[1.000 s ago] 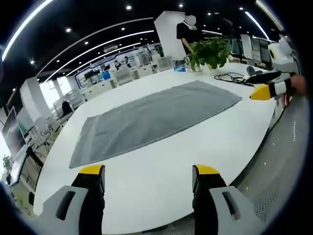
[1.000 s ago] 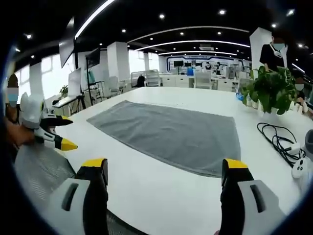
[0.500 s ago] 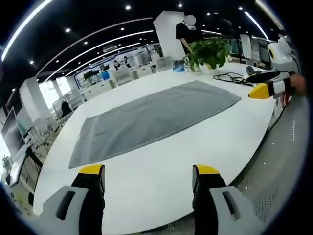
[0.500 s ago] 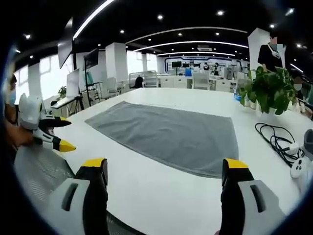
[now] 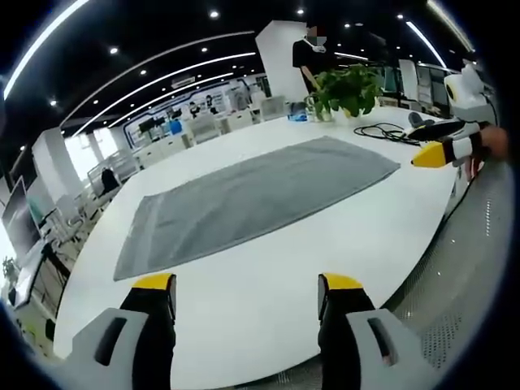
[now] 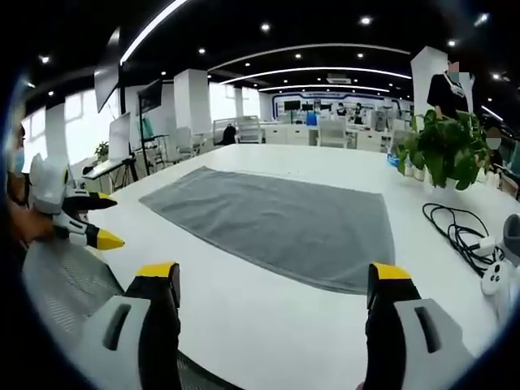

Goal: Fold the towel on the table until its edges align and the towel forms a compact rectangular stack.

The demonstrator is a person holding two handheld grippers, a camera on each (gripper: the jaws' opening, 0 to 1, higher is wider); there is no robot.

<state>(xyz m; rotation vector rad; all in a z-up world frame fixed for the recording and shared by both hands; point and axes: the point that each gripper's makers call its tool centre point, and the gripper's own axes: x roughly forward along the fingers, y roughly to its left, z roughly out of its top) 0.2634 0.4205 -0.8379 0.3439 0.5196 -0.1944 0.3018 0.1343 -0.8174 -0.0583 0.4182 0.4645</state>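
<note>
Grey towel lay fully spread and flat on the white worktop, a single layer with no fold in it. It sat in the middle of the worktop, with a band of bare white surface between its near long edge and the worktop's near edge. In the right gripper view the towel showed the same: flat, its four edges visible, its near right corner pointing toward the near edge.

Left gripper was held over the near edge of the worktop, jaws wide apart, nothing between them, yellow tips clear of the towel. Right gripper was likewise over the near edge, jaws wide apart and holding nothing, well short of the towel's near edge.

The right gripper also appeared at the right of the left gripper view, beyond the towel's right end; its yellow tip pointed toward the towel without touching it. The left gripper appeared at the left of the right gripper view, held off the worktop's left edge; its two yellow-tipped jaws stood apart.

Other items: a potted plant stood toward the far right corner of the worktop, apart from the towel. A black cable lay coiled on the worktop to the right of the towel, near the right edge, with a white controller just beside it. A person stood behind the plant, past the far edge. Office desks and chairs were visible beyond the worktop.
</note>
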